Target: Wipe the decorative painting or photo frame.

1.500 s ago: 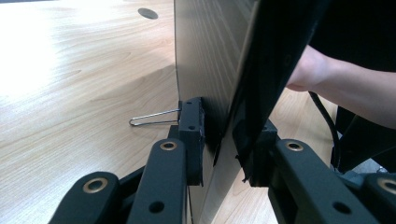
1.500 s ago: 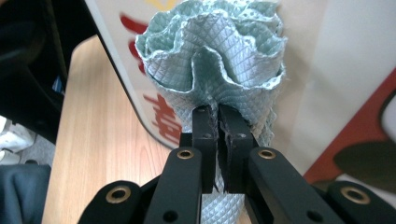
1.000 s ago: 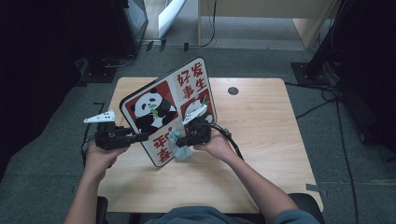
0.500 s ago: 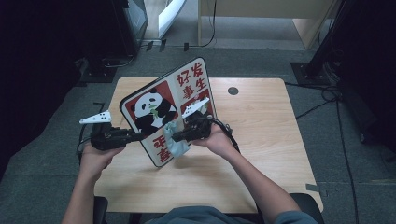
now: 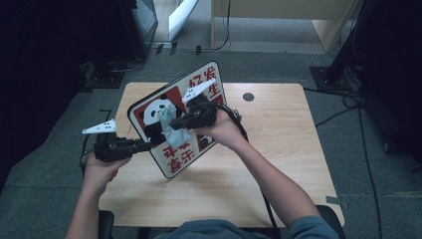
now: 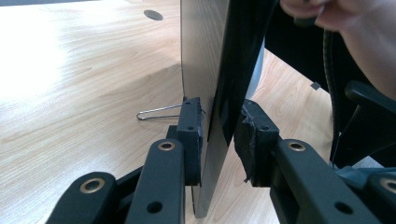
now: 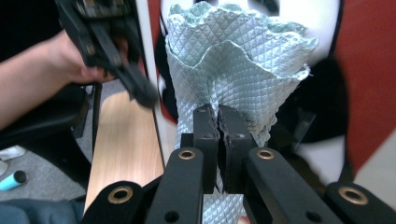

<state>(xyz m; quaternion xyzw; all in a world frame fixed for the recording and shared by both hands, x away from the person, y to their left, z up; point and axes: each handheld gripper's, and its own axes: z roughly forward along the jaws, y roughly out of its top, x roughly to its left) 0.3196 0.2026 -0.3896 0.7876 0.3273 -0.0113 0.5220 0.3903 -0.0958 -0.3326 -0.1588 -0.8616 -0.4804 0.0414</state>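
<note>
A red-and-white sign (image 5: pixel 175 160) with a panda picture and Chinese characters stands tilted over the wooden table (image 5: pixel 278 164). My left gripper (image 5: pixel 145 145) is shut on its left edge; in the left gripper view both pads clamp the thin sign (image 6: pixel 205 56) inside my left gripper (image 6: pixel 219 135). My right gripper (image 5: pixel 175 122) is shut on a pale green quilted cloth (image 5: pixel 171 130), which is pressed on the panda's face. In the right gripper view the cloth (image 7: pixel 233 70) fans out above my right gripper (image 7: pixel 218 121), against the sign (image 7: pixel 369 70). The left gripper (image 7: pixel 140 93) shows farther off.
A round cable hole (image 5: pixel 248 96) is in the table's far side. A thin wire loop (image 6: pixel 156 112) lies on the wood behind the sign. Cables (image 5: pixel 348 99) run over the floor at right. A dark chair edge (image 6: pixel 369 93) sits near the person.
My right gripper has slid the cloth up the sign, from the lower characters to the panda's face. The left gripper and the sign have barely moved.
</note>
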